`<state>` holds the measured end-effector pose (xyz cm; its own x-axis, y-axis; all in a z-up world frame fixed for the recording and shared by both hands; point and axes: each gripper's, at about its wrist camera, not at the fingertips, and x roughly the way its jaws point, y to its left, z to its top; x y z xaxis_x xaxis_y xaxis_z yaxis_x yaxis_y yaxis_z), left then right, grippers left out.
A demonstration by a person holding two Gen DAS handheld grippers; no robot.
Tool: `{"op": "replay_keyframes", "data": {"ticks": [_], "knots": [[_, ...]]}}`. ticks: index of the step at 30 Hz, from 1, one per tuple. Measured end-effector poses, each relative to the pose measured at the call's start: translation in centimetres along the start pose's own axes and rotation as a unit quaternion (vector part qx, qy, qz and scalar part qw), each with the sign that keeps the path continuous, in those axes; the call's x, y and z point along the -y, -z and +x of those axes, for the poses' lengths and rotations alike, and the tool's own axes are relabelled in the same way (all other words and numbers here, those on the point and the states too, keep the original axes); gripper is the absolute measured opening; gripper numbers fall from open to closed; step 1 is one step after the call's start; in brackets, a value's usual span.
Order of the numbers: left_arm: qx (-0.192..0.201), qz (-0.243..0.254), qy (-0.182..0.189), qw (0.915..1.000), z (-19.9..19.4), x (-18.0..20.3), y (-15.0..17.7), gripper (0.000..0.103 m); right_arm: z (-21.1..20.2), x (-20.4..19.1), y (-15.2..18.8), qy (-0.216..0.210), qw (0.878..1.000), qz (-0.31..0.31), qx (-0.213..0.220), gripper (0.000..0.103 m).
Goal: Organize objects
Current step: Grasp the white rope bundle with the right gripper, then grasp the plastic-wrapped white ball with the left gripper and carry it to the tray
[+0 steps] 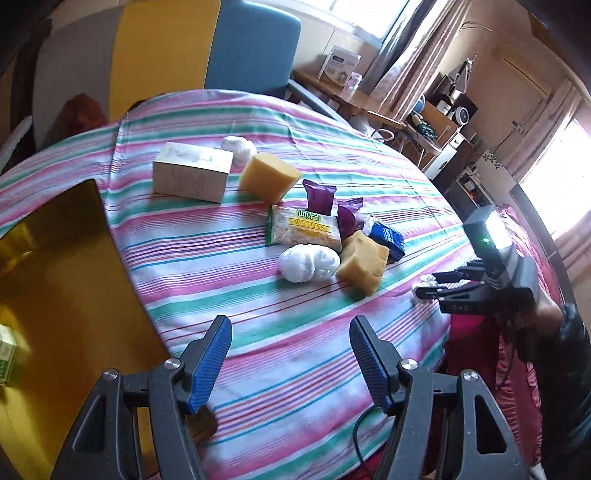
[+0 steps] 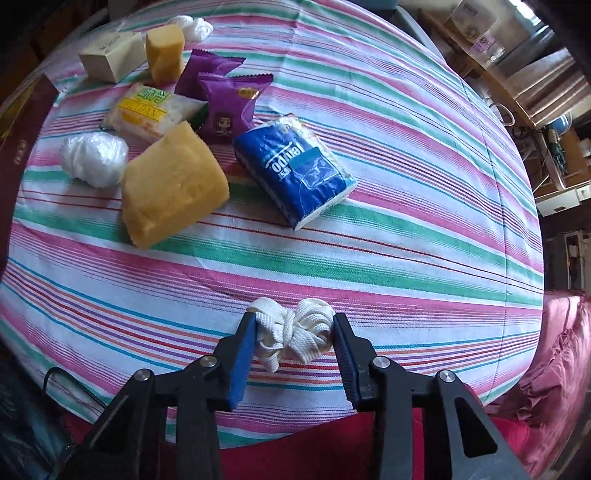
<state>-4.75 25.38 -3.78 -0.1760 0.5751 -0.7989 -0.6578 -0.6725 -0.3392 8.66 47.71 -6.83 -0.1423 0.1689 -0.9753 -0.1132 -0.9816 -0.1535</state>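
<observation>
On the striped cloth (image 2: 369, 229): 2 yellow sponges (image 2: 171, 184) (image 2: 164, 55), 2 purple snack packs (image 2: 231, 107) (image 2: 207, 70), 2 white plastic-bag balls (image 2: 94, 158) (image 2: 192, 26), 1 noodle pack (image 2: 151, 110), 1 blue tissue pack (image 2: 295, 168), 1 cream box (image 2: 110, 55), 1 white lace bundle (image 2: 295, 334).

R gripper (image 2: 293, 350), jaws narrow, pads pressing both sides of the bundle at the cloth's near edge, well apart from the pile.

L gripper (image 1: 290, 363), jaws wide, nothing btwn them, over bare cloth. Gold tray (image 1: 62, 273) just beside it, small green-white box (image 1: 5, 356) at its edge.
</observation>
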Motion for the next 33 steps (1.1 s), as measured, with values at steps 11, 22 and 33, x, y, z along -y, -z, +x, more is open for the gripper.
{"op": "replay_keyframes", "data": {"ticks": [11,22,33], "knots": [[-0.052,-0.025,-0.03,0.9979,8.4,2.0,-3.4,0.074,0.1,-0.7,-0.8,-0.021,0.999,0.013,0.041,0.042],[-0.056,-0.029,-0.061,0.9961,13.6,1.7,-4.7,0.059,0.2,-0.2,-1.2,-0.027,0.998,0.017,0.062,0.042],[-0.003,0.017,-0.043,0.9989,7.1,2.0,-1.8,0.052,-0.1,0.3,-1.1,-0.022,0.997,0.031,0.072,0.042]]}}
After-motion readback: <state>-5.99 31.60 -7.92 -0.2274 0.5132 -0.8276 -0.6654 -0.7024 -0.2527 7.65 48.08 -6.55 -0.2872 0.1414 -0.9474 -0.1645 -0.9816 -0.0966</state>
